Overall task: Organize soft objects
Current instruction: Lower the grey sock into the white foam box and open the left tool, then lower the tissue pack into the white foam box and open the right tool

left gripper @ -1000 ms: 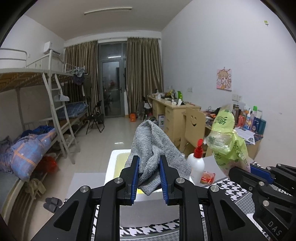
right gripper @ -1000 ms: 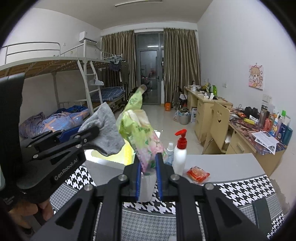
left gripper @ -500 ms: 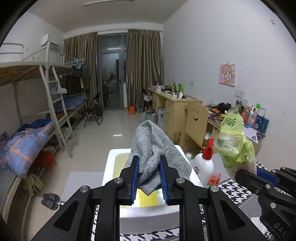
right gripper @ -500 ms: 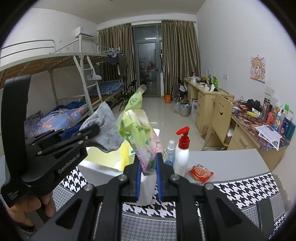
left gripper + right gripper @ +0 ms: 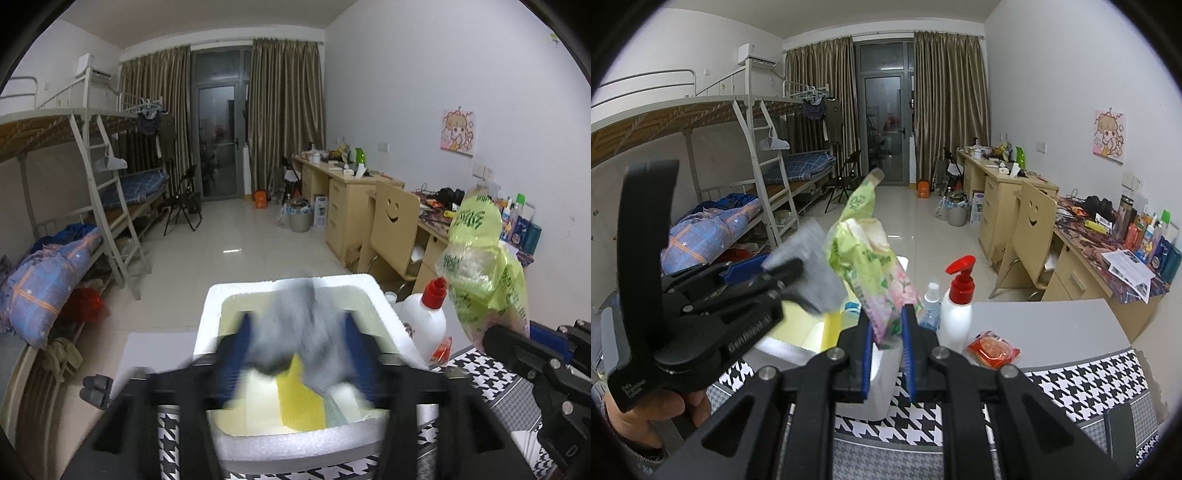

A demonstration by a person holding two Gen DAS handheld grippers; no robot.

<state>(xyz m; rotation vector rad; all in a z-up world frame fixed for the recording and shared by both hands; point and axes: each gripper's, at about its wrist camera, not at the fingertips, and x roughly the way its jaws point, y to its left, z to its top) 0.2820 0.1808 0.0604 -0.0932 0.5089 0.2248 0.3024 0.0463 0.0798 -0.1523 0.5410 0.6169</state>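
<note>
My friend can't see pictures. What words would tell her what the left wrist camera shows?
The left gripper has just been opening its jaws over a white foam box, and a blurry grey cloth sits loose between them, above the box. At right, the other gripper holds up a green plastic packet beside a white bottle with a red cap.

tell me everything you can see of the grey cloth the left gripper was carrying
The grey terry-looking cloth is crumpled and motion-blurred, dropping between the left gripper, whose blue-padded jaws have just been opening. It sits above the white foam box, over its yellow contents. From the right wrist view it hangs as a soft grey fold beside the green tissue pack. Whether the pads touch it is unclear.
</note>
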